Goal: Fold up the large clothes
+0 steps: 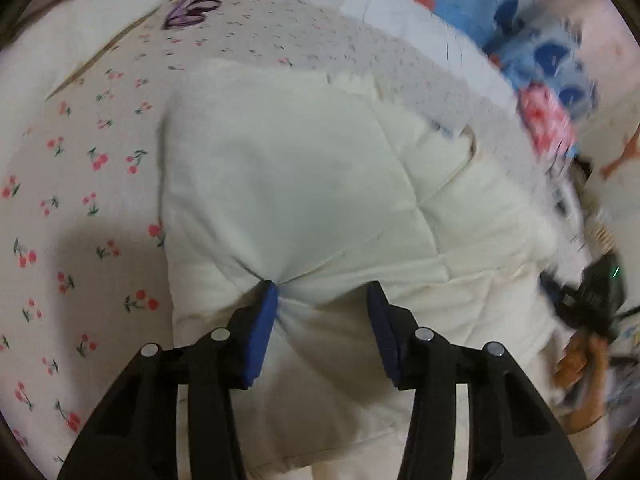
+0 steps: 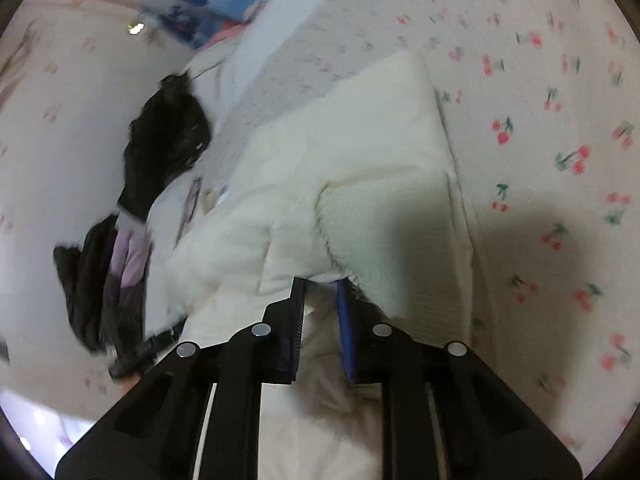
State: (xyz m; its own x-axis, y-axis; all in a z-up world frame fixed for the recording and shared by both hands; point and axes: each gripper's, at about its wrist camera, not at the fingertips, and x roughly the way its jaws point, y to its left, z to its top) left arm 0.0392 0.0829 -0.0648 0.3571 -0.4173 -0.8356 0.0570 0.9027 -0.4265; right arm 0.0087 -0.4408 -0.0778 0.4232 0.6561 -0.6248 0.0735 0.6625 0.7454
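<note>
A cream quilted garment (image 1: 304,184) lies folded into a thick block on a bed sheet printed with cherries (image 1: 80,200). My left gripper (image 1: 322,292) has its jaws fairly wide apart, with a bunch of the cream fabric gathered between the blue pads (image 1: 264,332). In the right wrist view the same garment (image 2: 360,168) shows its fleecy lining. My right gripper (image 2: 322,286) is closed narrowly on a fold of the garment's edge.
A blue patterned blanket (image 1: 500,12) lies at the far side of the bed. Purple scissors (image 1: 192,10) lie on the sheet beyond the garment. Dark clothes (image 2: 160,152) and a black and lilac pile (image 2: 108,280) lie left of the garment.
</note>
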